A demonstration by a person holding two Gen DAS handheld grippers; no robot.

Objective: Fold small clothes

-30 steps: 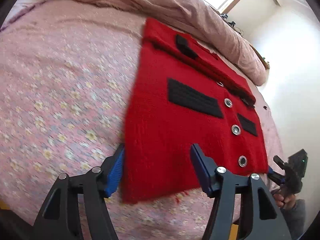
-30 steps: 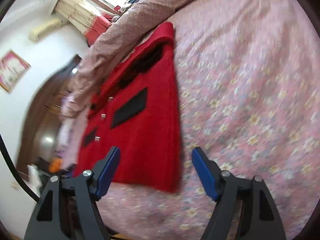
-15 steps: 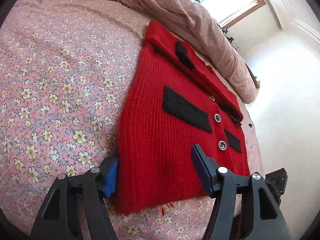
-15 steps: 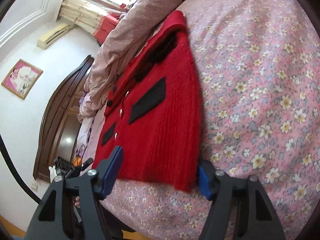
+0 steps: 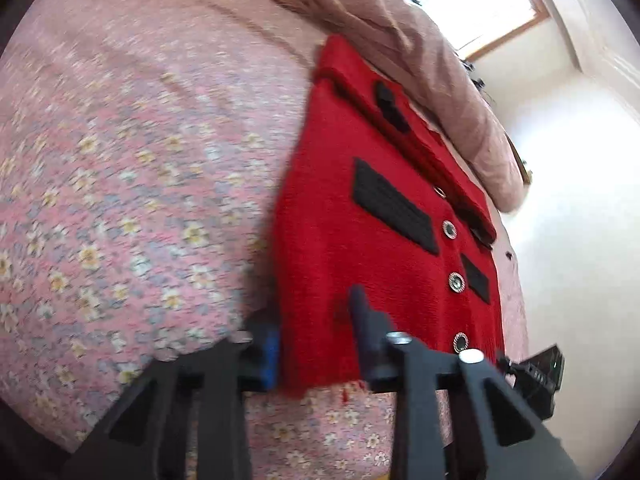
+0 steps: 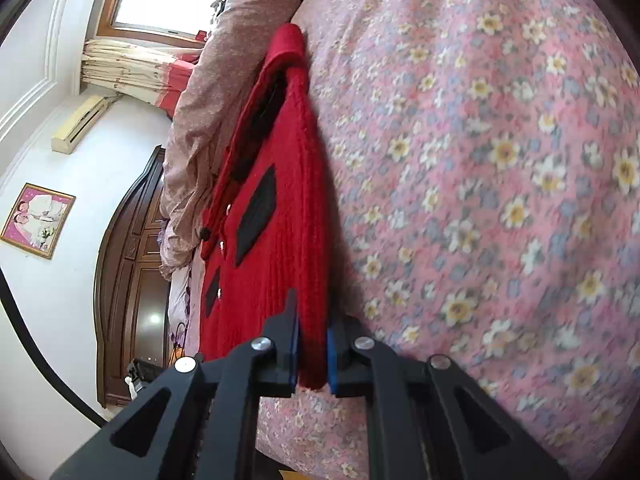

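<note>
Gripping the near hem of the red knitted cardigan (image 5: 372, 280), which lies flat on the floral bedspread (image 5: 120, 200), both grippers have just been closing with cloth between their jaws. The left gripper (image 5: 316, 336) pinches the hem's left corner, its jaws drawn in on the knit. The right gripper (image 6: 312, 352) is clamped tight on the right corner, the fabric bunched between its blue pads (image 6: 331, 356). To fold well, both corners should probably rise together and travel evenly toward the collar (image 5: 360, 80), keeping the hem taut so that the thick knit does not sag or skew.
</note>
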